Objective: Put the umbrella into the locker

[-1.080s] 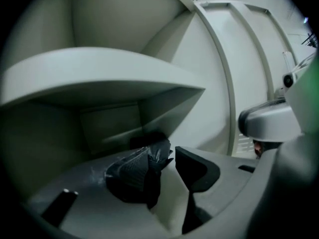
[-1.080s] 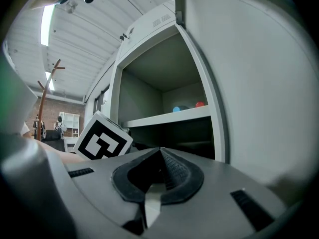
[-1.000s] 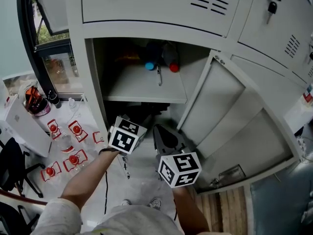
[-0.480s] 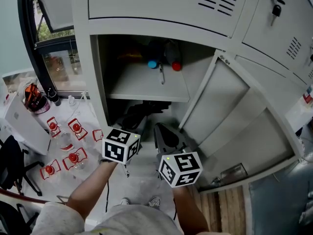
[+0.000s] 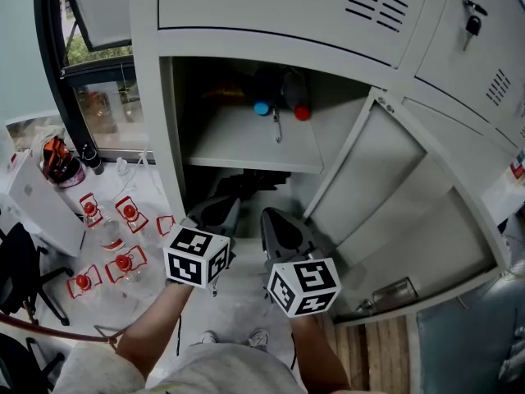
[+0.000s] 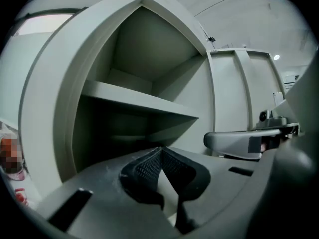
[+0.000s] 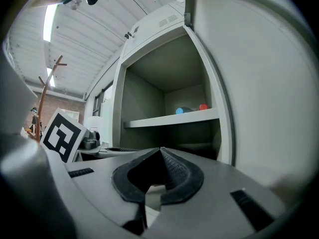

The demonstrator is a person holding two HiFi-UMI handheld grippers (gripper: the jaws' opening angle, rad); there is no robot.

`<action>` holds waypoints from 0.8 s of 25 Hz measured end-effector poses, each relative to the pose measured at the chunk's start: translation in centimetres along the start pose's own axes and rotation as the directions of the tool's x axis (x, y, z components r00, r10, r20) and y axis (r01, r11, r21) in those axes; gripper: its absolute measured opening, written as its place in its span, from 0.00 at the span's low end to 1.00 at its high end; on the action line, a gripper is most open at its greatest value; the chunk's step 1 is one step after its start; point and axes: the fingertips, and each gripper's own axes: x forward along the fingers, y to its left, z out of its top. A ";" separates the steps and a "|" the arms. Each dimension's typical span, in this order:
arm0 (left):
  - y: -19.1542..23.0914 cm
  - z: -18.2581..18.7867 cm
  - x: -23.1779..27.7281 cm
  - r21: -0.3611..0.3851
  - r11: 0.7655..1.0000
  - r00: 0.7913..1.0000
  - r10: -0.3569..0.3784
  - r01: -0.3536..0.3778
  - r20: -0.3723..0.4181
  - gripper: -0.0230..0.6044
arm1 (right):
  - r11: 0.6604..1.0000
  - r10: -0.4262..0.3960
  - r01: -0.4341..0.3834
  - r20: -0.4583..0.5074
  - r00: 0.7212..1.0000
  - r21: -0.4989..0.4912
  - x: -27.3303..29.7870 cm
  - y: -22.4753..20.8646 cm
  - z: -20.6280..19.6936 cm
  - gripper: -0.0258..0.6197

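The grey locker (image 5: 168, 130) stands open, its door (image 5: 385, 195) swung out to the right. Below its shelf (image 5: 246, 142) a dark bundle (image 5: 246, 184) lies in the lower compartment; it looks like the folded umbrella, but shadow hides its shape. My left gripper (image 5: 220, 208) hangs just in front of that compartment; its jaws (image 6: 160, 149) have just been closing and are shut with nothing between them. My right gripper (image 5: 272, 217) is beside it, level, also shut and empty (image 7: 160, 149).
On the shelf lie two dark items, one with a blue end (image 5: 262, 107) and one with a red end (image 5: 303, 113), with a strap hanging over the edge. Bottles with red caps (image 5: 123, 263) stand on the floor at left. Closed locker doors (image 5: 287, 6) are above.
My left gripper has drawn back from the lower compartment toward me, rolled a little, and its jaws have gone from open to shut. The right gripper has kept still.
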 end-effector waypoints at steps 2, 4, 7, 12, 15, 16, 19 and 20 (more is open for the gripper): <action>0.0 0.0 -0.2 -0.016 1.000 1.000 -0.006 0.007 0.006 0.05 | 1.000 0.002 -0.002 0.002 1.000 0.000 0.1 0.0 0.0 0.04; 0.0 -0.1 -0.2 -0.032 0.999 1.000 -0.009 0.009 0.010 0.05 | 1.000 0.004 -0.004 0.001 1.000 0.001 0.1 -0.1 -0.1 0.04; 0.0 -0.2 -0.4 -0.044 0.999 1.000 -0.008 0.009 0.012 0.05 | 1.000 0.005 -0.005 -0.002 1.000 0.004 0.2 -0.1 -0.2 0.04; 0.0 -0.3 -0.5 -0.052 0.999 1.000 -0.011 0.012 0.011 0.05 | 1.000 0.006 -0.006 -0.004 1.000 0.005 0.4 -0.1 -0.3 0.04; 0.0 -0.2 -0.5 -0.053 0.999 1.000 -0.011 0.012 0.014 0.05 | 1.000 0.009 -0.008 -0.005 1.000 0.009 0.5 0.0 -0.4 0.04; 0.0 -0.2 -0.6 -0.053 0.999 1.000 -0.012 0.013 0.015 0.05 | 1.000 0.009 -0.009 -0.006 1.000 0.011 0.5 0.0 -0.4 0.04; -0.1 -0.2 -0.6 -0.054 0.998 1.000 -0.014 0.015 0.016 0.05 | 1.000 0.011 -0.010 -0.008 1.000 0.014 0.6 0.2 -0.6 0.04; -0.1 -0.2 -0.7 -0.056 0.998 1.000 -0.015 0.016 0.016 0.05 | 1.000 0.011 -0.011 -0.008 1.000 0.013 0.6 0.2 -0.6 0.04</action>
